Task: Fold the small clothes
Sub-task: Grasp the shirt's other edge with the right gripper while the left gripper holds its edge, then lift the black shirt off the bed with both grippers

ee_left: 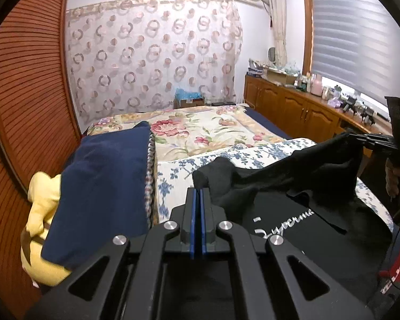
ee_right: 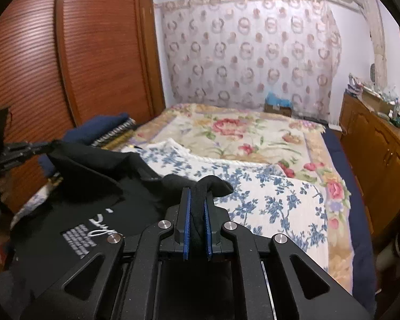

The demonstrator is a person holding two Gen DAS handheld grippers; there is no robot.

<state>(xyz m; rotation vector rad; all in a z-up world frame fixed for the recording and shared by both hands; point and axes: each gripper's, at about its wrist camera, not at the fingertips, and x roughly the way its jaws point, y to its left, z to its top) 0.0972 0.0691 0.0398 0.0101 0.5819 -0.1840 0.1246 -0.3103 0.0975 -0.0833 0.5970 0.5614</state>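
1. Your left gripper has its blue pads pressed together with hardly a gap; a thin edge of the black shirt is pinched at the tips, and a fold of cloth bulges just above them.
2. Your right gripper has its pads clamped on a thicker bunch of the same black shirt; the cloth fills the space between the pads and spills over the tips.
3. From the left wrist camera, the shirt stretches from the left gripper's tips away to the right, where the right gripper holds another corner raised. The middle sags between the two grips.
4. From the right wrist camera, the shirt runs leftward to the left gripper, which holds its far corner up at the picture's left edge.
5. White script lettering shows on the shirt's lower part, close beside the left gripper's body. A block of grey print lies near it in the right view.
6. The shirt hangs over the blue-flowered quilt, which lies on the bed on top of a cream bedspread with red flowers.
7. A folded navy blanket lies just left of the left gripper, with a yellow item beside it.
8. Your hand grips the right gripper's handle at the right edge of the left view.
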